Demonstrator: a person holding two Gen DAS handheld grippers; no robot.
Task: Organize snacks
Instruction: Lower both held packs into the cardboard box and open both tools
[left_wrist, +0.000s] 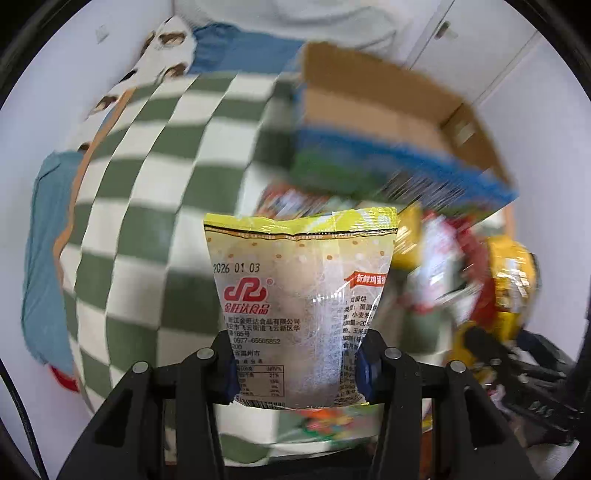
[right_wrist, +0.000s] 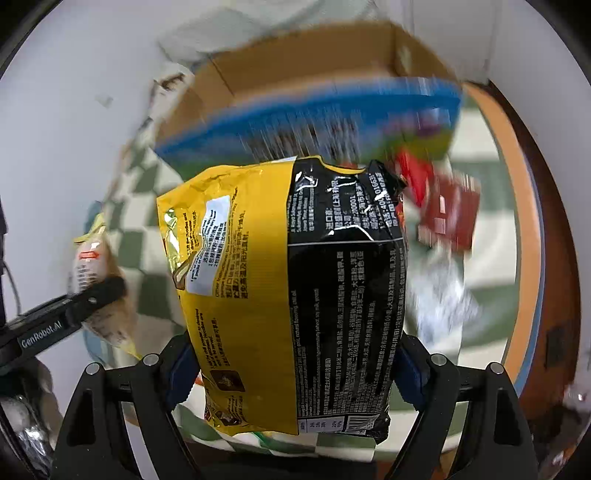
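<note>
Left gripper (left_wrist: 297, 363) clenched on pale egg-cake packet (left_wrist: 299, 302), right gripper (right_wrist: 295, 373) clamped on yellow-black noodle bag (right_wrist: 288, 295); both lifted clear, probably for dropping into cardboard box (left_wrist: 373, 107) ahead.

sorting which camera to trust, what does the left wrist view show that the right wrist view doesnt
Only the left wrist view: the printed face of the small egg-cake packet with its date, clamped in the left gripper.

Only the right wrist view: the yellow and black noodle pack filling the right gripper, and a red packet.

Both: the cardboard box with a blue printed side, and the green checked cloth.
</note>
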